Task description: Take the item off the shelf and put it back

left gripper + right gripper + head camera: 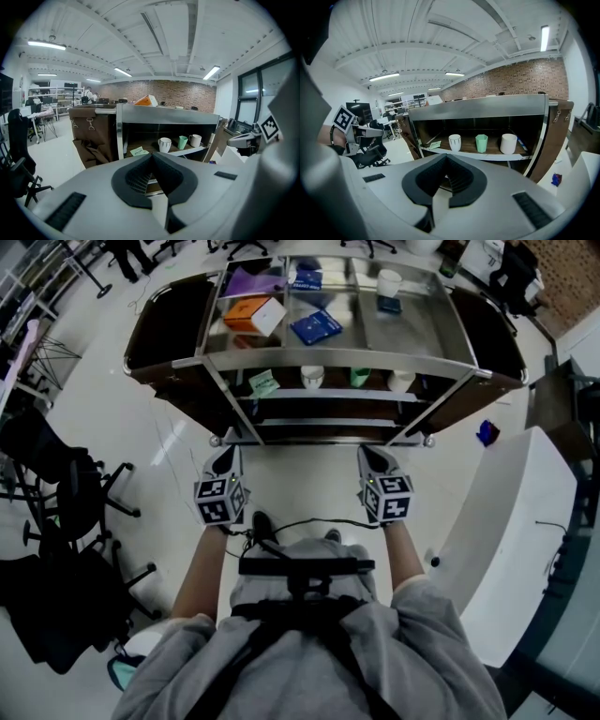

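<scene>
You are holding both grippers low in front of your body, side by side and apart, both pointing at the shelf [347, 360]. Your left gripper [228, 454] is carrying nothing, its jaws pressed together at the tips. Your right gripper [369, 455] is showing the same: jaws together, nothing between them. Neither one is touching the shelf yet; bare floor is lying between the tips and its lowest rail.

Beyond the tips, the middle tier is facing you at about gripper height. 3 cups are standing upright in a row there, long axes vertical: a striped cup [454, 142], a green cup [481, 143] and a white cup [508, 143], each a little apart from its neighbour. A green card [432, 145] is lying flat to their left.

The task is not saying which item is meant, so this is a judgement: the cups are looking like the easiest pick. They are lying ahead of and slightly above the jaws. The green and white cups are sitting nearer your right gripper; the card is sitting nearer your left, and the striped cup is falling roughly between the 2. Either way, the jaws are needing to part before anything is gripped.

Farther up, the top tier is holding an orange box [251, 313] and a blue packet [316, 326].
</scene>
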Available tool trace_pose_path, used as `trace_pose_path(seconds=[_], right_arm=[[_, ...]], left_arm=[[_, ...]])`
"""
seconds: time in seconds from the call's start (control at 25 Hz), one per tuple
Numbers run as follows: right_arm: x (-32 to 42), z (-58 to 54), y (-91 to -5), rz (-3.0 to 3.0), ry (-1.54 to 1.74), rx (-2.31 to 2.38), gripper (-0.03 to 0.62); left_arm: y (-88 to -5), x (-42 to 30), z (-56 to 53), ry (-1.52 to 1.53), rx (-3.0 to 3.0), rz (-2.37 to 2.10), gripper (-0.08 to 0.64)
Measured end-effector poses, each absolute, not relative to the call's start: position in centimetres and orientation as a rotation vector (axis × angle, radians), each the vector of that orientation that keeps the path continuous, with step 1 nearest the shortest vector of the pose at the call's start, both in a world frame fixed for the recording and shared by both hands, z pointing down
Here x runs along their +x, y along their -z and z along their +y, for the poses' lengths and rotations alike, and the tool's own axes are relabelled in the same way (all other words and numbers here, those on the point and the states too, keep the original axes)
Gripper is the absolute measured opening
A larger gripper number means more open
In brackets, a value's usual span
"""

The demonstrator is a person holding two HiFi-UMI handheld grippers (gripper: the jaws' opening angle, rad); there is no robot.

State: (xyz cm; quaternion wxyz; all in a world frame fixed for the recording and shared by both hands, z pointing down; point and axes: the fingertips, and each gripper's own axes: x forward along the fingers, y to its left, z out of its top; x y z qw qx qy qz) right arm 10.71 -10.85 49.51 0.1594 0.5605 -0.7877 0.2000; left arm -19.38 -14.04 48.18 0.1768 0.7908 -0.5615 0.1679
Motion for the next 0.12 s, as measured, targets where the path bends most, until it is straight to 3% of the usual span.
trace_pose_path(seconds=[0.12], right_arm=[[10.6,-10.61,-49.64,-2.249,-0.576,1.597,0.009]], left_arm=[[-48.41,-19.4,-13.67,-0.473,2.231,-1.585,0.008]])
